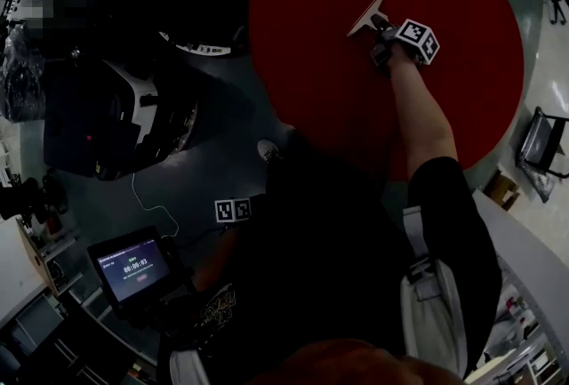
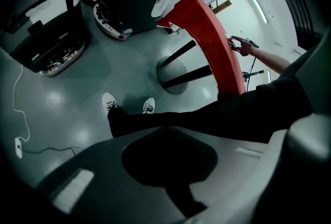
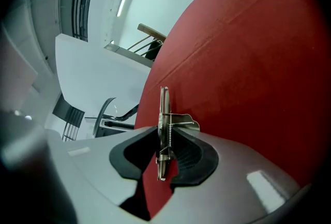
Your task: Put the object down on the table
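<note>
A thin flat board with a metal spring clip (image 1: 365, 16) is held over the round red table (image 1: 356, 99). My right gripper (image 1: 380, 26) is shut on it, arm stretched out over the tabletop. In the right gripper view the board (image 3: 164, 114) stands edge-on between the black pads of the right gripper (image 3: 164, 158), with the red table (image 3: 248, 62) behind it. I cannot tell whether the board touches the tabletop. My left gripper (image 1: 231, 211) hangs low beside the person's body. In its own view the left gripper (image 2: 165, 130) has its jaws together with nothing in them.
A tablet on a stand (image 1: 133, 266) sits at the lower left. Dark machines (image 1: 116, 121) stand on the grey floor left of the table. A folding chair (image 1: 542, 143) and a cardboard box (image 1: 502, 189) are at the right. The table pedestal (image 2: 176, 70) shows beyond the person's shoes (image 2: 109, 101).
</note>
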A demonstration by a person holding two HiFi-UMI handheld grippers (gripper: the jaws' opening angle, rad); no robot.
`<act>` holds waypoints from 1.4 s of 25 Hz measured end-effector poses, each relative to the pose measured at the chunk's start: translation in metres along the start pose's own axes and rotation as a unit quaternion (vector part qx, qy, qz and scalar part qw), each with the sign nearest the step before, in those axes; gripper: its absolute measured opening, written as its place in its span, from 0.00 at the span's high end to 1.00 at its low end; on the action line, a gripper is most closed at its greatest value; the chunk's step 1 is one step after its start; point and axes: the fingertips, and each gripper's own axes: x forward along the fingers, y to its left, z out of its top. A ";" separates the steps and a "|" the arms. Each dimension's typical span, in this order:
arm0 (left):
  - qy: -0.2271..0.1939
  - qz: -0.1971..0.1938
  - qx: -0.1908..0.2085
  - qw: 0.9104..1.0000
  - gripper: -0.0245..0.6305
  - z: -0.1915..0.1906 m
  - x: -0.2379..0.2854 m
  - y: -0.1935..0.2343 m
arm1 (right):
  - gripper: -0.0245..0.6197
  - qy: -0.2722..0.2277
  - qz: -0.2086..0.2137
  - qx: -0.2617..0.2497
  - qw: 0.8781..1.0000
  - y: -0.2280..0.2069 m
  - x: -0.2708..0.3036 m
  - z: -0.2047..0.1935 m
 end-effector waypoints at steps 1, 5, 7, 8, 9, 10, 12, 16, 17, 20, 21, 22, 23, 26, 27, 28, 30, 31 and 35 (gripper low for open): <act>0.001 -0.002 0.005 1.000 0.95 0.004 0.001 -0.006 | 0.82 0.003 0.001 0.004 1.000 0.000 0.001 0.000; -0.003 -0.019 0.013 1.000 0.94 0.022 0.002 -0.030 | 0.82 0.013 -0.002 0.007 1.000 0.005 -0.002 0.002; -0.001 -0.021 0.028 0.999 0.94 0.026 0.004 -0.036 | 0.81 0.019 0.000 0.012 1.000 0.008 -0.003 0.001; 0.003 -0.020 0.037 0.999 0.94 0.027 0.005 -0.039 | 0.78 0.023 0.002 0.015 1.000 0.011 -0.004 0.001; 0.008 -0.019 0.045 0.999 0.94 0.026 0.005 -0.042 | 0.74 0.027 0.002 0.017 0.999 0.013 -0.006 0.002; 0.012 -0.018 0.049 0.999 0.94 0.026 0.005 -0.044 | 0.71 0.032 0.000 0.018 0.999 0.015 -0.008 0.002; 0.017 -0.019 0.049 0.998 0.94 0.027 0.005 -0.045 | 0.70 0.042 -0.016 0.017 0.999 0.015 -0.010 0.003; 0.021 -0.024 0.048 0.998 0.94 0.032 0.004 -0.048 | 0.65 0.052 -0.039 -0.002 0.998 0.011 -0.024 0.010; 0.021 -0.024 0.048 0.998 0.94 0.032 0.004 -0.048 | 0.63 0.056 -0.038 -0.001 0.998 0.011 -0.029 0.012; 0.024 -0.026 0.049 0.998 0.94 0.032 0.005 -0.053 | 0.66 0.048 -0.043 -0.013 0.998 0.009 -0.053 0.022; 0.025 -0.026 0.050 0.998 0.94 0.033 0.005 -0.053 | 0.67 0.043 -0.040 -0.029 0.998 0.008 -0.065 0.022; 0.025 -0.026 0.051 0.998 0.94 0.033 0.006 -0.053 | 0.68 0.041 -0.028 -0.048 0.998 0.009 -0.078 0.019; 0.025 -0.027 0.052 0.998 0.94 0.034 0.006 -0.053 | 0.71 0.043 -0.011 -0.068 0.997 0.010 -0.091 0.013; 0.025 -0.032 0.050 0.998 0.94 0.038 0.009 -0.048 | 0.73 0.043 0.027 -0.131 0.990 0.015 -0.126 -0.013; 0.027 -0.034 0.052 0.998 0.94 0.039 0.009 -0.047 | 0.73 0.040 0.031 -0.149 0.988 0.016 -0.136 -0.022; 0.031 -0.035 0.056 0.997 0.94 0.040 0.010 -0.048 | 0.74 0.035 0.037 -0.161 0.986 0.019 -0.148 -0.031; 0.042 -0.035 0.075 0.996 0.94 0.041 0.010 -0.050 | 0.75 0.019 0.060 -0.172 0.983 0.034 -0.171 -0.047; 0.047 -0.032 0.088 0.994 0.94 0.043 0.010 -0.049 | 0.75 0.012 0.073 -0.180 0.981 0.046 -0.181 -0.056; 0.070 -0.033 0.126 0.989 0.94 0.071 0.006 -0.032 | 0.75 0.002 0.101 -0.257 0.961 0.103 -0.188 -0.102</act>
